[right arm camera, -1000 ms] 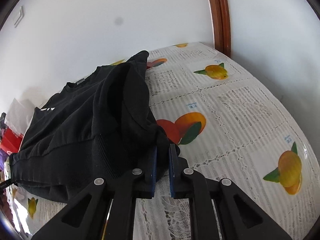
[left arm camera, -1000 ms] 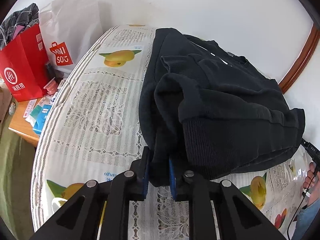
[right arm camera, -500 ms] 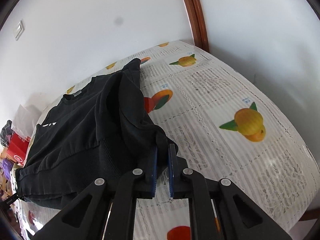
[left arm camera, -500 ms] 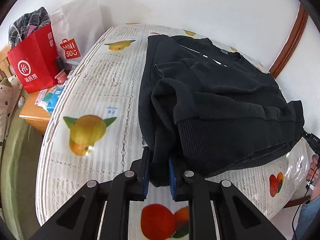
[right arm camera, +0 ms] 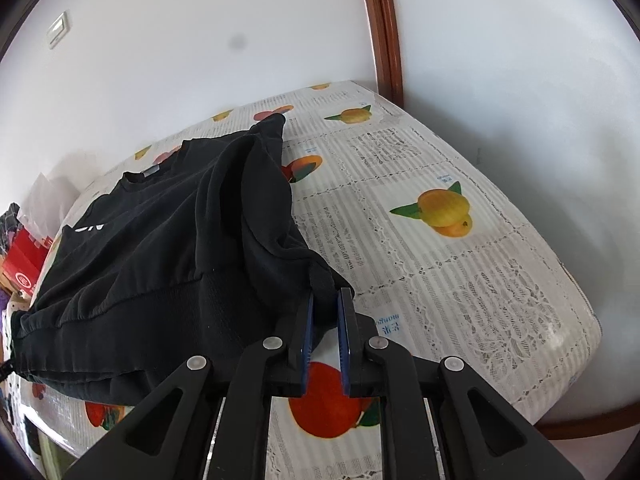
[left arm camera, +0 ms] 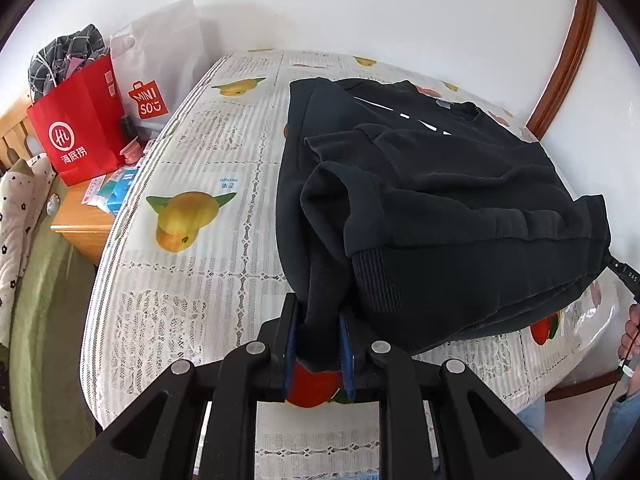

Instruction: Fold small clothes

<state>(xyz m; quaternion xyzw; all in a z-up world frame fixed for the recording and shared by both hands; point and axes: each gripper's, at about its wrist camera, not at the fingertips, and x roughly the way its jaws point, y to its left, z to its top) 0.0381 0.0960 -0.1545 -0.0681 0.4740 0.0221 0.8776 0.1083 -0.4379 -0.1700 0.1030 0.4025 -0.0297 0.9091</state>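
- Both hands have dragged the sweater [left arm camera: 460, 208] back toward the near table edge; an orange print that wasn't there before now sits under each gripper.
- It's lying on the tablecloth [left arm camera: 208, 264], collar at 12 o'clock, ribbed hem nearest the cameras, with the hem end lifted off the cloth.
- Left gripper [left arm camera: 318, 344] is pinching the hem corner at its 12 o'clock, and its jaws are just starting to ease apart with fabric still between the pads.
- Right gripper [right arm camera: 326, 334] has its pads pressed together on the other hem corner, sweater [right arm camera: 168, 248] spreading out to its 10 o'clock.
- Hem runs straight across from one gripper to the other, and I'd say the next fold depends on that line staying taut; neither hand looks nearer.
- Only the left view shows the red bag [left arm camera: 80, 128], the white Miniso bag [left arm camera: 160, 68] at 10 o'clock and a hand [left arm camera: 632, 332] at 3.
- Only the right view shows the bare cloth out to 2 o'clock and the wall switch [right arm camera: 59, 30].
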